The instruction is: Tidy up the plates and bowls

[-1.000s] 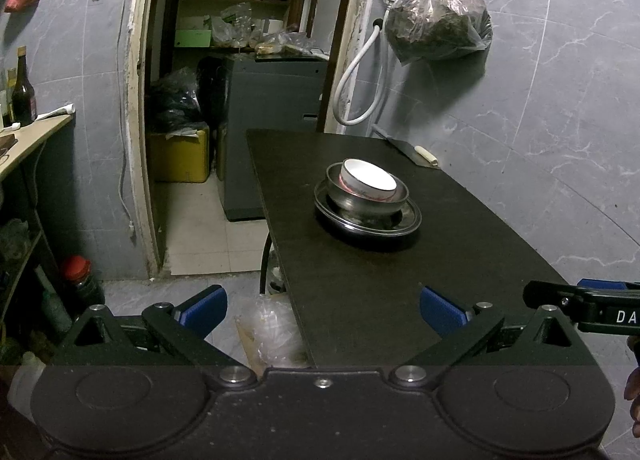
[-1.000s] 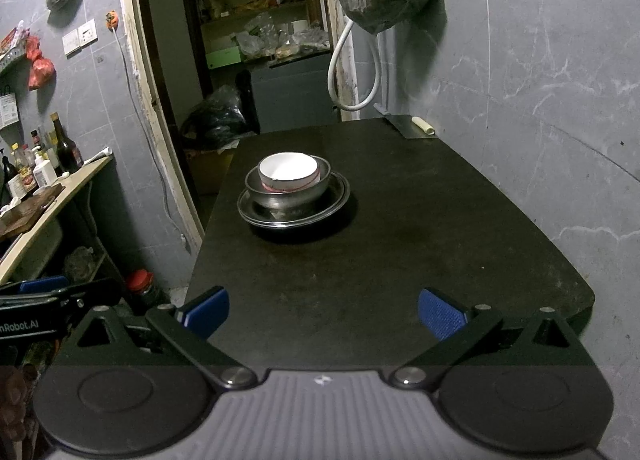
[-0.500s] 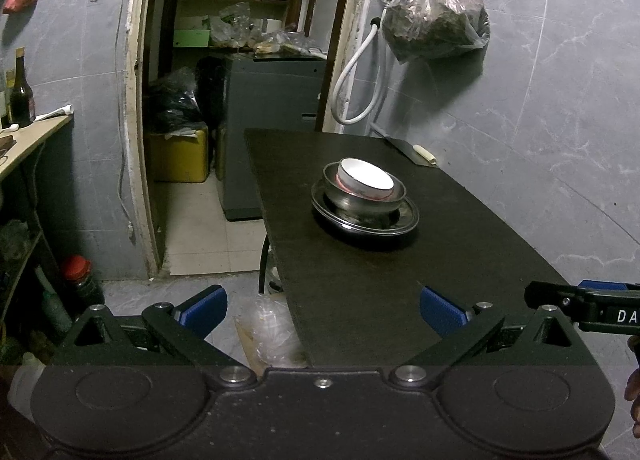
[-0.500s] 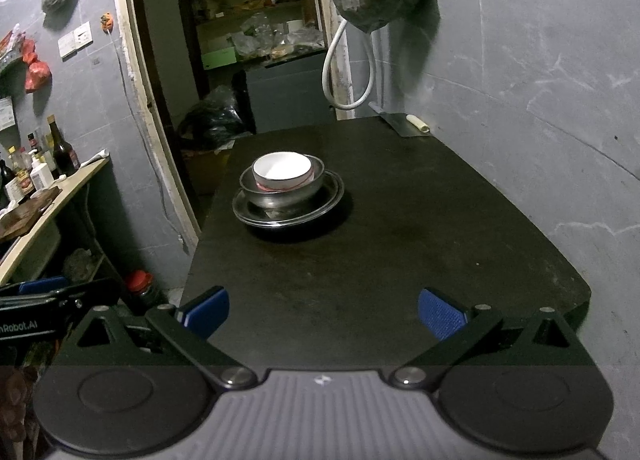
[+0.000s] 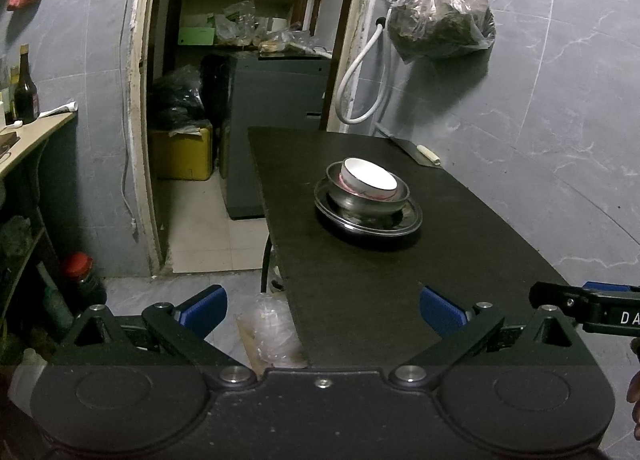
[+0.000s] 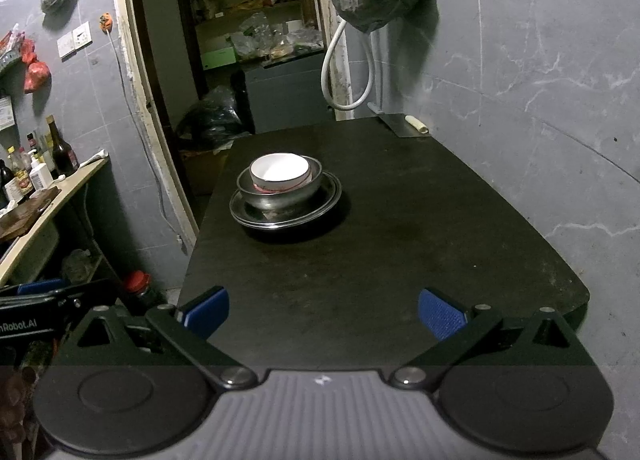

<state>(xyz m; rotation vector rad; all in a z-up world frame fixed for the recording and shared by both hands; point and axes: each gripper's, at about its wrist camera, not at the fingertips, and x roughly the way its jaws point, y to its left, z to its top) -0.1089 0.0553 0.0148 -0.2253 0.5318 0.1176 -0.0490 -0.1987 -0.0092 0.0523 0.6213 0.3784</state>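
Note:
A white bowl sits tilted inside a steel bowl, which stands on a steel plate on the black table. The same stack shows in the right wrist view: white bowl, steel bowl, steel plate. My left gripper is open and empty over the table's near left edge, well short of the stack. My right gripper is open and empty over the table's near end, also well back from the stack.
A cleaver lies at the table's far right corner by the wall. A bag and a white hose hang on the wall. An open doorway lies left of the table. A shelf with bottles stands at far left.
Both grippers have drifted slightly, so the stack sits a little differently in each view. Both stay open and empty. The stack itself has not moved.

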